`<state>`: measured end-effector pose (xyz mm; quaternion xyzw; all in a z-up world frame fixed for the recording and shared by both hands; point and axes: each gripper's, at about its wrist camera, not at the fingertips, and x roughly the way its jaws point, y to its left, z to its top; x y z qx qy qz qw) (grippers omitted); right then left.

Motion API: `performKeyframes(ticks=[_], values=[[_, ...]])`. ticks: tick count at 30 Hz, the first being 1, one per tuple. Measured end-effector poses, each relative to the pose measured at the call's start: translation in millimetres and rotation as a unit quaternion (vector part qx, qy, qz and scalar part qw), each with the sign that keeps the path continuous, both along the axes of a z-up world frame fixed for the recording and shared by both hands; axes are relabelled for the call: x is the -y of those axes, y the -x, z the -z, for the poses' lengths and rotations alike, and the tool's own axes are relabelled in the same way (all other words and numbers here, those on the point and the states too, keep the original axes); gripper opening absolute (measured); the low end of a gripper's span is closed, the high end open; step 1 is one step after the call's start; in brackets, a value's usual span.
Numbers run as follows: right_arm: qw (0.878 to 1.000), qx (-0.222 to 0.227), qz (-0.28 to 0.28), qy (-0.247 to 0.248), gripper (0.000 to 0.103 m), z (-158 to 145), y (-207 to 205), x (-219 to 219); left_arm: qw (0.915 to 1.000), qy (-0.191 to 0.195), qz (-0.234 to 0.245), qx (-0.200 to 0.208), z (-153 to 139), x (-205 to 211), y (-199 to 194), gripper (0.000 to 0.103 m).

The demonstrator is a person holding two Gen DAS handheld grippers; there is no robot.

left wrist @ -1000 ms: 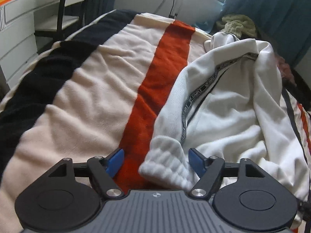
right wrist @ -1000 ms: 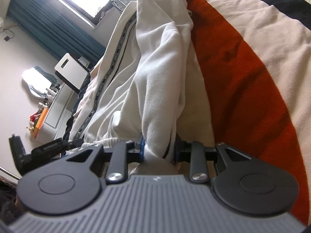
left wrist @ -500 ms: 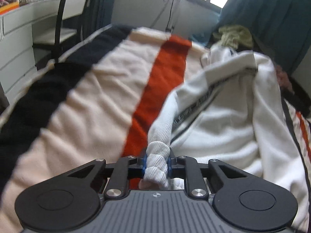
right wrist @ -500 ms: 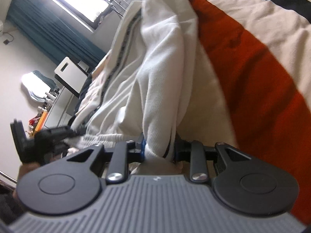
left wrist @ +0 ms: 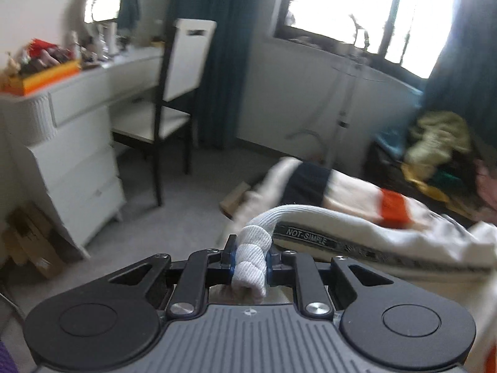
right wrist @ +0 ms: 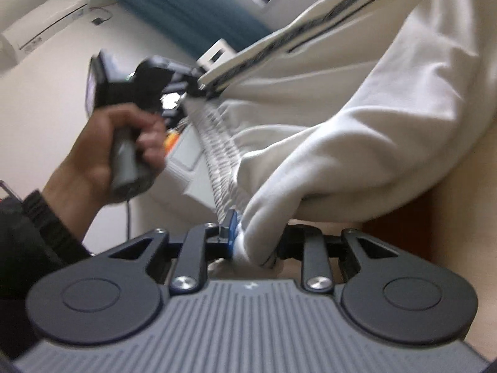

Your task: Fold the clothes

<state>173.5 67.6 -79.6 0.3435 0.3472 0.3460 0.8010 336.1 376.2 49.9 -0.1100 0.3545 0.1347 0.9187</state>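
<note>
A white sweatshirt (left wrist: pixel 388 242) with a black lettered tape along its sleeve is lifted off the striped blanket (left wrist: pixel 348 192). My left gripper (left wrist: pixel 251 261) is shut on the garment's ribbed cuff (left wrist: pixel 251 258), which bunches between the blue pads. My right gripper (right wrist: pixel 253 242) is shut on another bunched edge of the same sweatshirt (right wrist: pixel 357 130), next to its ribbed hem (right wrist: pixel 220 152). In the right wrist view a person's hand (right wrist: pixel 118 143) holds the left gripper's handle at the upper left, and the cloth stretches between both grippers.
A white dresser (left wrist: pixel 62 143) with clutter on top stands at the left, a black-framed chair (left wrist: pixel 167 102) beside it. Grey carpet (left wrist: pixel 186 217) lies between. A pile of clothes (left wrist: pixel 435 146) sits at the bed's far end under the window. Teal curtains hang behind.
My left gripper closed on the ribbed cuff and lifted it high, swinging its view off the bed towards the room. My right gripper, still shut, rose with the sweatshirt.
</note>
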Motion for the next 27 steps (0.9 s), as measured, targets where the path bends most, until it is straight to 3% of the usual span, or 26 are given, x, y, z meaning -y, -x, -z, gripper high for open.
performKeyframes(ticks=[3, 8, 11, 12, 13, 14, 15, 16, 18, 23, 27], values=[[0.999, -0.02, -0.025, -0.01, 0.027, 6.6, -29.1, -34.2, 0.9996, -0.016, -0.021, -0.009, -5.7, -33.1, -35.9, 0.018], [0.996, -0.064, -0.054, -0.004, 0.028, 20.3, -64.5, -59.2, 0.9984, -0.003, -0.028, -0.05, 42.4, -42.1, -73.1, 0.02], [0.993, -0.09, -0.076, 0.006, 0.033, 21.3, -70.6, -63.3, 0.9976, -0.02, -0.026, -0.061, 48.7, -32.0, -73.0, 0.023], [0.991, -0.1, -0.083, 0.008, 0.04, 21.2, -71.9, -63.8, 0.9976, -0.024, -0.027, -0.059, 46.9, -29.1, -70.2, 0.028], [0.99, -0.109, -0.09, 0.011, 0.05, 21.0, -72.8, -64.3, 0.9978, -0.027, -0.026, -0.054, 42.8, -24.8, -64.7, 0.035], [0.99, -0.109, -0.091, 0.013, 0.057, 18.6, -69.6, -63.2, 0.9982, -0.029, -0.024, -0.046, 37.7, -20.0, -58.0, 0.053], [0.99, -0.108, -0.092, 0.014, 0.075, 16.1, -66.0, -61.9, 0.9984, -0.034, -0.022, -0.04, 32.2, -14.2, -49.8, 0.062], [0.991, -0.099, -0.088, 0.019, 0.087, 11.1, -59.8, -58.6, 0.9984, -0.04, -0.019, -0.034, 26.7, -7.9, -41.0, 0.063], [0.993, -0.081, -0.082, 0.026, 0.087, 0.8, -46.8, -50.7, 0.9983, -0.048, -0.015, -0.029, 13.4, 4.1, -26.1, 0.071], [0.994, -0.038, -0.079, 0.061, 0.087, -34.2, -14.0, -25.1, 0.998, -0.053, 0.031, 0.012, -35.0, 54.6, 25.6, 0.079], [0.992, 0.011, -0.052, 0.117, 0.086, -68.8, 15.7, 10.4, 0.9956, -0.055, 0.061, 0.045, -72.7, 101.8, 64.8, 0.08]])
